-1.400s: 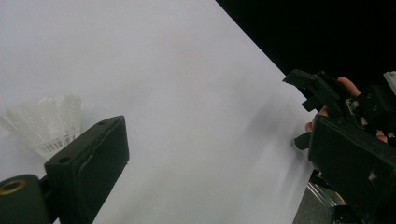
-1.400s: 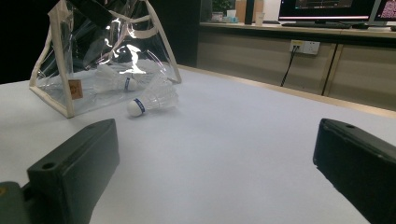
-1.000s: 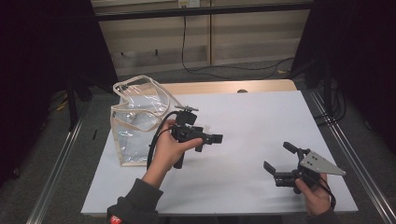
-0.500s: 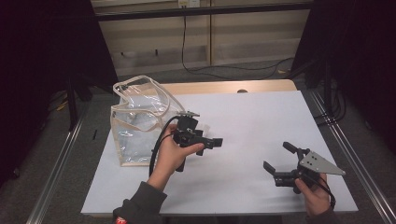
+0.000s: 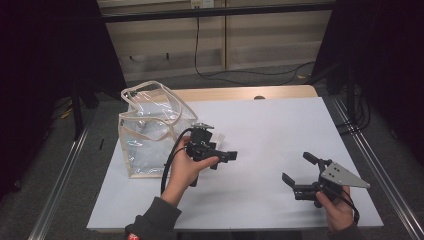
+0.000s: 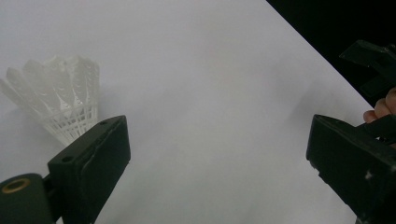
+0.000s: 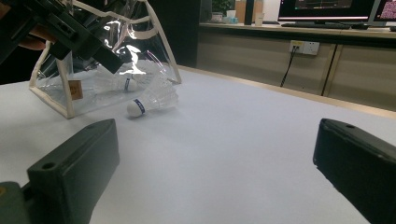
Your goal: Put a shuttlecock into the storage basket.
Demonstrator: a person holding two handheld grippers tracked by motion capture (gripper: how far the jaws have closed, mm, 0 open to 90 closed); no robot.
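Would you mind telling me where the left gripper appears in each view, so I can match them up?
High view: left gripper left of centre, just right of the clear bag.
Left gripper view: left gripper as two open black jaws at the lower corners.
Right gripper view: left gripper at top left, before the clear bag.
Shared landmark: the white shuttlecock on the table.

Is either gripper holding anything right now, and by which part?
Nothing is held. The left gripper and right gripper are open; the shuttlecock lies loose on the table.
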